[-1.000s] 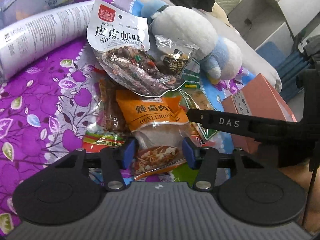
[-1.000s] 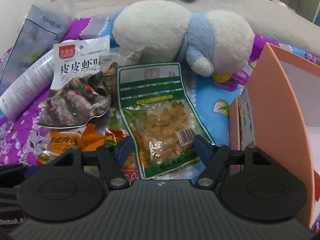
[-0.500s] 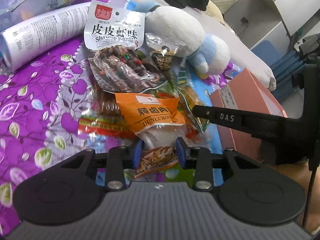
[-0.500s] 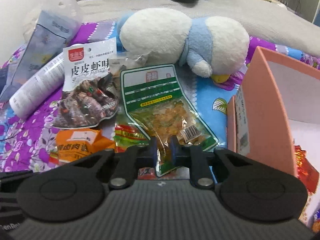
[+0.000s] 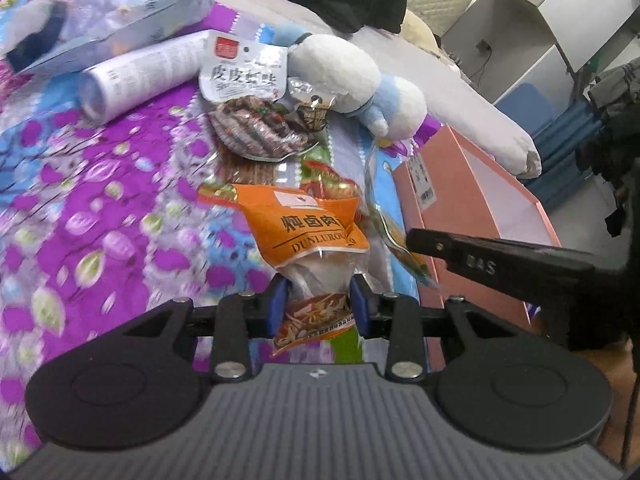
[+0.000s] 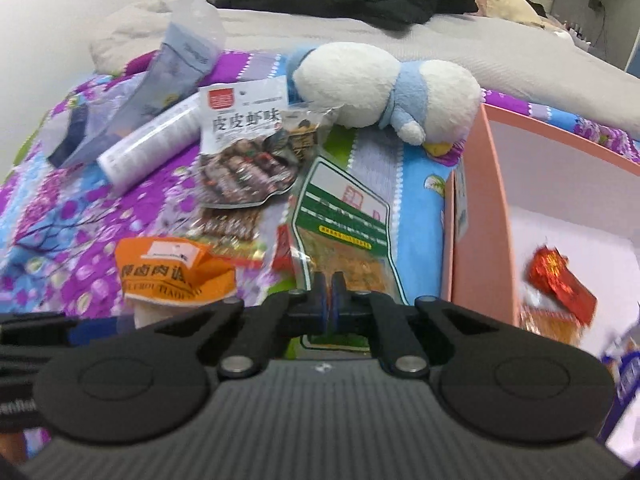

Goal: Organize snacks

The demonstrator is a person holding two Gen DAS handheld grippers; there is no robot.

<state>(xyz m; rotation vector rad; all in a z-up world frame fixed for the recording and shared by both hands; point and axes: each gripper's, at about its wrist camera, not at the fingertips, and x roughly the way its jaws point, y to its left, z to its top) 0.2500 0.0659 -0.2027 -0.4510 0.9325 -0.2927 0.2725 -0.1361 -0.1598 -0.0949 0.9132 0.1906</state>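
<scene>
A: What do the claws hold?
B: The left claw (image 5: 319, 307), jaws just closing, grips the orange snack packet (image 5: 308, 229). The right claw (image 6: 330, 295) is clamped shut on the green-edged snack packet (image 6: 343, 227).
A: Where?
B: Near, above the purple floral bedspread (image 5: 120, 184), left of the pink box (image 6: 478, 216).

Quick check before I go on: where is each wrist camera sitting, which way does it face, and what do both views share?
Left wrist: behind the left gripper, angled down over the bed; its pads clamp the orange packet. The right gripper's finger crosses at right.
Right wrist: behind the right gripper, facing down; pads shut on the green packet.
Shared: plush toy, shrimp packet, pink box, both held packets.
</scene>
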